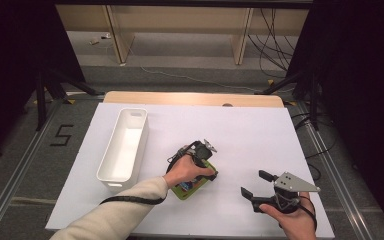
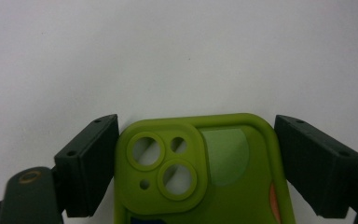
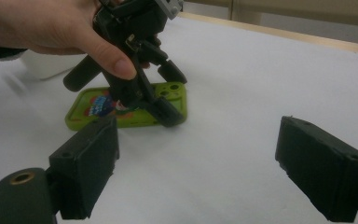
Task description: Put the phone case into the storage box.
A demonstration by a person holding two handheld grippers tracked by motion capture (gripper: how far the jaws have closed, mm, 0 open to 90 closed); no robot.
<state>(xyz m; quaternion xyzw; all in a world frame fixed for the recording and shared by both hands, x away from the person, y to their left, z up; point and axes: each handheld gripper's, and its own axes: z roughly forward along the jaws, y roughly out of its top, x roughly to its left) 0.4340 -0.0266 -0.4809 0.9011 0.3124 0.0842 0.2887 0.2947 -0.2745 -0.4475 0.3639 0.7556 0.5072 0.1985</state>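
A green phone case [image 2: 228,158] with round camera cut-outs lies flat on the white table sheet [image 1: 240,135], a colourful picture at its near end [image 3: 88,109]. My left gripper [image 1: 207,174] points down over its camera end. Its jaws stand on either side of the case [image 1: 187,189], close against both long edges at full width, so it is open [image 2: 196,122]. A hand holds that gripper [image 3: 170,93] from above. My right gripper [image 1: 254,182] rests near the table's front right, open with nothing between its jaws [image 3: 196,135], and faces the case.
A long white bin [image 1: 111,145] stands empty to the left of the case. The table's wooden far edge [image 1: 190,97] shows beyond the sheet. Bare sheet lies between the case and the right gripper.
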